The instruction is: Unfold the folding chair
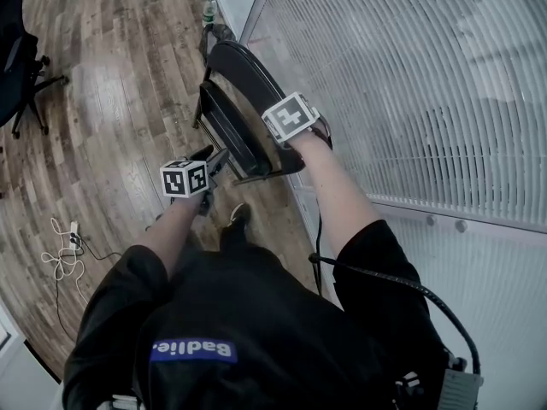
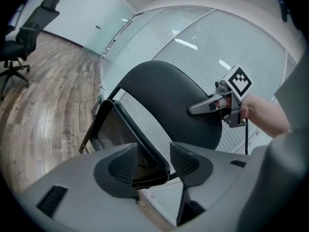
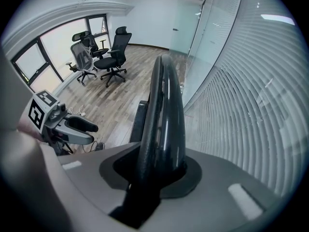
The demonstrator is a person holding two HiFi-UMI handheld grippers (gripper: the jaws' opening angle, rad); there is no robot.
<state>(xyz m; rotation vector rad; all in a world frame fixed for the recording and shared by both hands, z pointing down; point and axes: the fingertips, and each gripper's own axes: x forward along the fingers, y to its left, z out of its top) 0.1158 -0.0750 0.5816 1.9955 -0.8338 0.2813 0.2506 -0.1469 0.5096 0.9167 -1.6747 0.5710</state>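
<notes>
Black and glossy, the curved-backed folding chair (image 1: 249,73) stands on the wood-plank floor (image 1: 111,101), our right tongs (image 2: 197,108) clamping its rounded backrest rim while our left tongs (image 2: 153,159) gape astride its seat edge.

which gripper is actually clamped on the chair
The right gripper: it is shut on the backrest edge. The left gripper only has the seat corner between its open jaws, with a gap at one side.

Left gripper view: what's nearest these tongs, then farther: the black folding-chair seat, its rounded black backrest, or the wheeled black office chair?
1. Black folding-chair seat, between the left tongs.
2. Rounded black backrest, behind, centre.
3. Wheeled black office chair, far upper left.
</notes>
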